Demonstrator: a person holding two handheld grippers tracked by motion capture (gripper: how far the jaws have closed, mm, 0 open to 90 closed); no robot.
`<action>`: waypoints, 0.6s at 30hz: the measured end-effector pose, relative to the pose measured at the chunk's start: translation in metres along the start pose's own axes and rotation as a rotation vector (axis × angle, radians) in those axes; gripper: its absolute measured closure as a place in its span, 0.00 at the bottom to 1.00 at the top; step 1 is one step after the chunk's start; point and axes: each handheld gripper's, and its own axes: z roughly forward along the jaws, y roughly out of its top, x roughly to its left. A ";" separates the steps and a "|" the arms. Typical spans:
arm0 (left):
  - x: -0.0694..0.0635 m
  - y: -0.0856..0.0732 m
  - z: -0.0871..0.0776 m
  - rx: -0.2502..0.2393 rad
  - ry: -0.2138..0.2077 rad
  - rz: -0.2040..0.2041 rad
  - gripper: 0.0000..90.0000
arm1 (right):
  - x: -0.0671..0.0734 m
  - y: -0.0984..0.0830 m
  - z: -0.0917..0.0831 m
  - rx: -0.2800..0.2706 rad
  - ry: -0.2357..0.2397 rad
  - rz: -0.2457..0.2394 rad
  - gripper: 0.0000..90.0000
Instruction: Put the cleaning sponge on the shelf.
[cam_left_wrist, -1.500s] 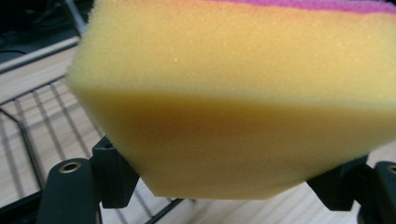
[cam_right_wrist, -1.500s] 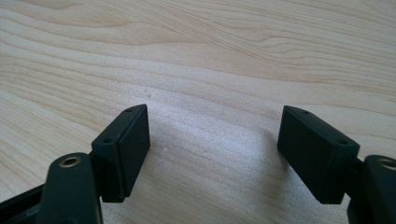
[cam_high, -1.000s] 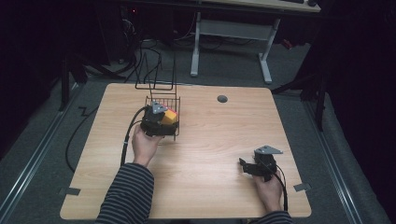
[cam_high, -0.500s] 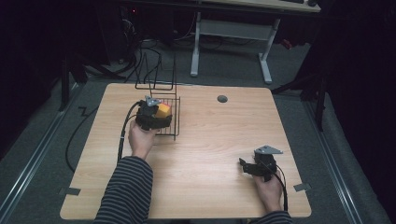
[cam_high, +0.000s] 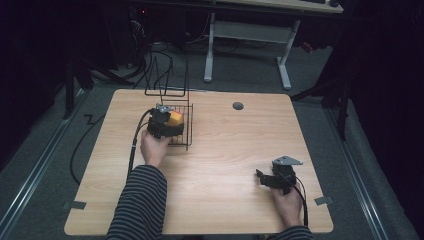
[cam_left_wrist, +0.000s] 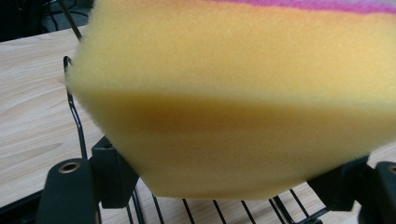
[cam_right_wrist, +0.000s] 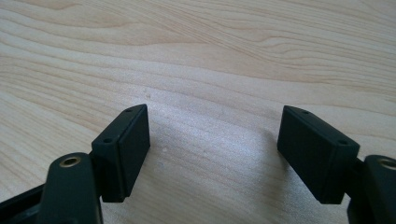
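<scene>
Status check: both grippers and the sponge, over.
Left gripper shut on yellow sponge, over wire basket. Right gripper open, empty, low over table. Nothing in the way.

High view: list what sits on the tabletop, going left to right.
Left gripper holding a yellow sponge at the black wire basket → round grommet hole → right gripper, resting open on the wooden table.

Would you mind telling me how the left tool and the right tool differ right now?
The left tool is shut on a yellow sponge over the wire basket; the right tool is open with nothing between its jaws. The left is at the table's far side, the right near its front edge. Both are hand-held.
</scene>
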 end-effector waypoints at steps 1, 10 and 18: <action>-0.001 0.000 0.001 -0.002 0.002 0.001 0.27 | 0.000 0.000 0.000 0.000 0.000 0.000 0.28; 0.001 -0.002 0.007 0.014 0.019 -0.014 0.26 | 0.000 0.000 0.000 0.000 0.000 0.000 0.28; 0.001 -0.003 0.009 0.015 0.015 -0.020 0.25 | 0.000 0.000 0.000 0.000 0.000 0.000 0.28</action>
